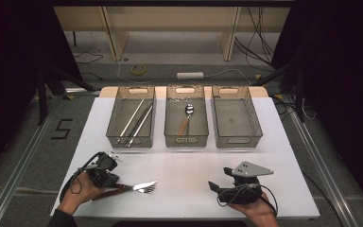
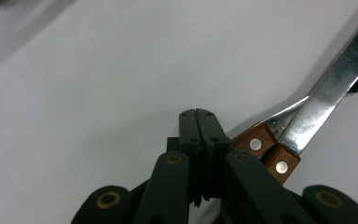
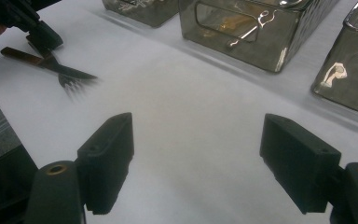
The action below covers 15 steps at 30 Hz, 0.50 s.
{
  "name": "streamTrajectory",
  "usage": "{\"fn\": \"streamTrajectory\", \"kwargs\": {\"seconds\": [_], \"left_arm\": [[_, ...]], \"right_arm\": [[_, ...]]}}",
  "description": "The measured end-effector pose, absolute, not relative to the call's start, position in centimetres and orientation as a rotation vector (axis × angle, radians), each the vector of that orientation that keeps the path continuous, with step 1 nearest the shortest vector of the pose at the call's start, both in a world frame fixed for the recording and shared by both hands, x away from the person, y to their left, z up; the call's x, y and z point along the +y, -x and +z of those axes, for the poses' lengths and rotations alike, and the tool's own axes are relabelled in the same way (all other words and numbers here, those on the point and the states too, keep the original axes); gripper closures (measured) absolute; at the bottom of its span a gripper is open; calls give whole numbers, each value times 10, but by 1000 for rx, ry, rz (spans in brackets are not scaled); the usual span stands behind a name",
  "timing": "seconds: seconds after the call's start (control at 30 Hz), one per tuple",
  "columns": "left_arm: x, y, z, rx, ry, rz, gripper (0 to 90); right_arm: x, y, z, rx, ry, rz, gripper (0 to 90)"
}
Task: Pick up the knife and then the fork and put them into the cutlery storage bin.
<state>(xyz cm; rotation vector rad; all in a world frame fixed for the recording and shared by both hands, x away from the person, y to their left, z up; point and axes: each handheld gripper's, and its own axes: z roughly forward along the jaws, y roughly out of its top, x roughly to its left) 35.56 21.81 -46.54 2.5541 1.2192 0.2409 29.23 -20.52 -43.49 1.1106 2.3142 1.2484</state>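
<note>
White table (image 1: 194, 175) is carrying three bins; knife (image 1: 144, 184) and fork (image 1: 147, 190) are lying at 7 o'clock. Left gripper (image 2: 198, 114) is clenched empty beside their handles, probably touching. Reopen, straddle one handle. Right gripper (image 3: 196, 144) is idling, released.

Three bins (image 1: 131, 142) stand in a row at the far side of your counter (image 1: 179, 179) — chopsticks (image 1: 137, 120) in the left one, a spoon (image 1: 187, 118) in the middle one. Near you on the left, a knife (image 1: 137, 185) and fork (image 1: 146, 189) lie together just beside your left tongs (image 1: 105, 163) — right tongs (image 1: 214, 187) well apart, on your right.
</note>
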Motion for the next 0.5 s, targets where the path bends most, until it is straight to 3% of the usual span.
{"fn": "streamTrajectory", "kwargs": {"seconds": [0.1, 0.37, 0.5], "left_arm": [[219, -354, -460, 1206, -2542, 242, 826], [220, -341, -440, 1123, -2573, 190, 436], [217, -334, -439, 1049, -2611, 158, 364]], "right_arm": [[-206, -292, -435, 2315, -1112, 1251, 269], [-206, -293, -435, 2316, -1113, 1253, 269], [-206, -292, -435, 2314, -1115, 1253, 269]]}}
